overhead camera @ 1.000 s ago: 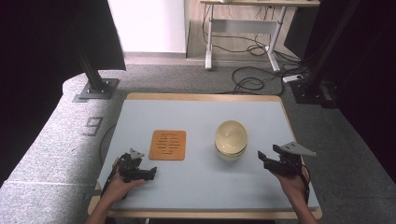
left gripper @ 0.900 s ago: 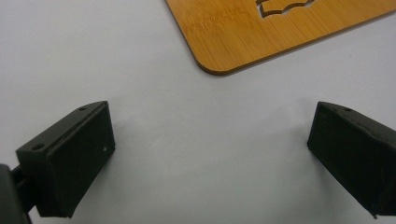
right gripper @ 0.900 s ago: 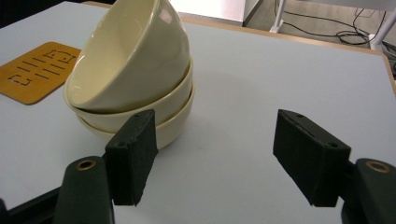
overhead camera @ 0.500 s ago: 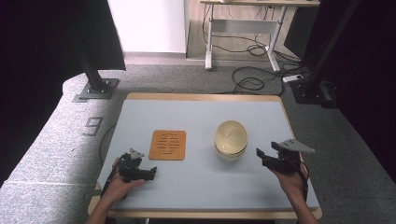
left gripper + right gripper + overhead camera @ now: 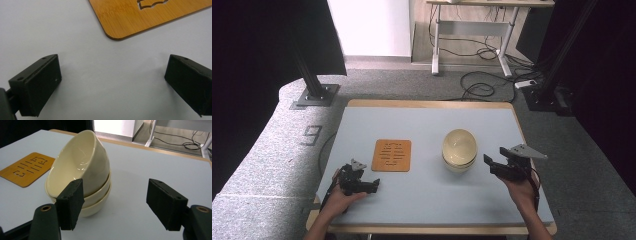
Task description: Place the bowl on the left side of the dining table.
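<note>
bowls [image 5: 459, 150], right tool [image 5: 490, 164] now closer

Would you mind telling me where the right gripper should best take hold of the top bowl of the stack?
Probably at the raised rim of the top bowl, coming from the right gripper side. That bowl sits tilted in the stack, so its rim stands clear of the bowls below and could fit between the open jaws.

Stack of bowls [image 5: 459, 150]: cream, glossy ceramic, three nested, on pale blue-grey tabletop, right of centre. Bottom two sit level; top bowl [image 5: 80, 162] tilted, its mouth tipped to one side in right gripper view. Wooden mat [image 5: 392, 155] w/ cut-out slots lies flat, well apart to the stack's left.
</note>
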`<state>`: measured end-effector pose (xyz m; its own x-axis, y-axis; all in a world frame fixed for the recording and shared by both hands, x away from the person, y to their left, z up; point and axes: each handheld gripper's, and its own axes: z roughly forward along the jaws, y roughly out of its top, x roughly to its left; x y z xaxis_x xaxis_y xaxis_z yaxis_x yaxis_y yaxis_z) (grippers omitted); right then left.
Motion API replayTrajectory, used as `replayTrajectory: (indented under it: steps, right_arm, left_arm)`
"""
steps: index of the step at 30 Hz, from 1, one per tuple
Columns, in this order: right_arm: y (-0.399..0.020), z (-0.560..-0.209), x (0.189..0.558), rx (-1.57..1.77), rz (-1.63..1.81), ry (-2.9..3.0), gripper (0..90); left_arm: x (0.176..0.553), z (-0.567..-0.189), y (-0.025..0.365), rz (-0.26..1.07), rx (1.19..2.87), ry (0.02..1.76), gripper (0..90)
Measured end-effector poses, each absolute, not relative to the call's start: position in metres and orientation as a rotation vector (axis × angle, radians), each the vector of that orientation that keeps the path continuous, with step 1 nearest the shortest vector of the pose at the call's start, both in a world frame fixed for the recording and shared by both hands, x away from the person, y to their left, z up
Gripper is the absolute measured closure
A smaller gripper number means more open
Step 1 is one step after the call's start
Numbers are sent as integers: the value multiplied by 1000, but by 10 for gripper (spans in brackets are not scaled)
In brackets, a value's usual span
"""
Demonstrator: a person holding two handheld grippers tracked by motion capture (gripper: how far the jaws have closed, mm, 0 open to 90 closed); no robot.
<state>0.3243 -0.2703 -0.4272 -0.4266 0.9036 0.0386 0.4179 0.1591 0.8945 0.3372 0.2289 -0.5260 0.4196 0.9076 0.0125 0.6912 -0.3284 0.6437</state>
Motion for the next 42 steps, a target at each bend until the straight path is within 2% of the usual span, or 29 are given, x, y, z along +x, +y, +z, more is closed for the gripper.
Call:
replayTrajectory:
  steps: [42]
  right_arm:
    - [-238, -433, 351, 1259, 1207, 1967, 298]
  left_arm:
    - [337, -526, 229, 508, 2120, 1348, 8]
